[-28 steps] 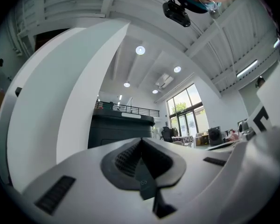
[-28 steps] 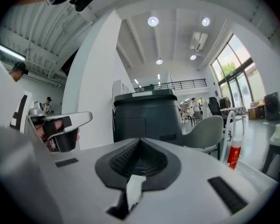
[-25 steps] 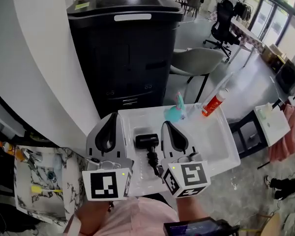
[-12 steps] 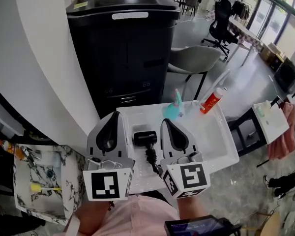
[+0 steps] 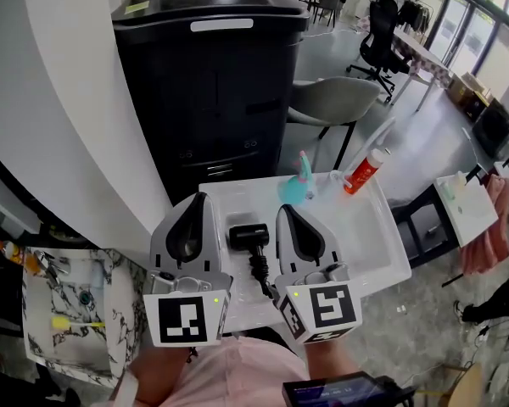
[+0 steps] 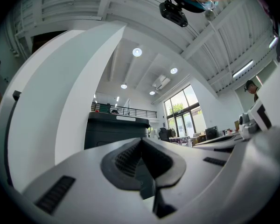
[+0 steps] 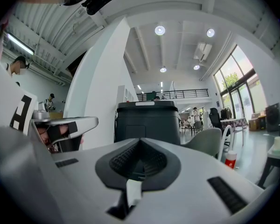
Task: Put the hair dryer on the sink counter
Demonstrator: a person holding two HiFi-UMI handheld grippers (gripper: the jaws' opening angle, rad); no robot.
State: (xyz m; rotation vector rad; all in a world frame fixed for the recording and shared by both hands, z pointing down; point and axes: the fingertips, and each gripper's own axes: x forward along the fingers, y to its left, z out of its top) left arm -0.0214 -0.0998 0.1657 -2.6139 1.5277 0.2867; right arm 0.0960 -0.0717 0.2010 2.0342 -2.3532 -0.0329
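Observation:
A black hair dryer [image 5: 249, 237] lies on the white sink counter [image 5: 369, 244], its cord [image 5: 261, 275] trailing toward me. In the head view it shows between my two grippers, lower down than both. My left gripper [image 5: 199, 198] is held up to its left, jaws shut and empty. My right gripper [image 5: 282, 210] is held up to its right, also shut with nothing in it. In the left gripper view the left gripper [image 6: 141, 142] has its pads pressed together, and the right gripper [image 7: 140, 142] looks the same in the right gripper view. Neither touches the dryer.
A teal bottle [image 5: 299, 185] and a red tube [image 5: 361, 172] stand at the counter's far edge. Behind it are a tall black bin [image 5: 212, 75] and a grey chair [image 5: 335, 104]. A marble shelf [image 5: 68, 312] with small items sits lower left.
The head view has drifted slightly, so the dryer and counter sit a little higher in the picture. Both grippers stay shut and almost still.

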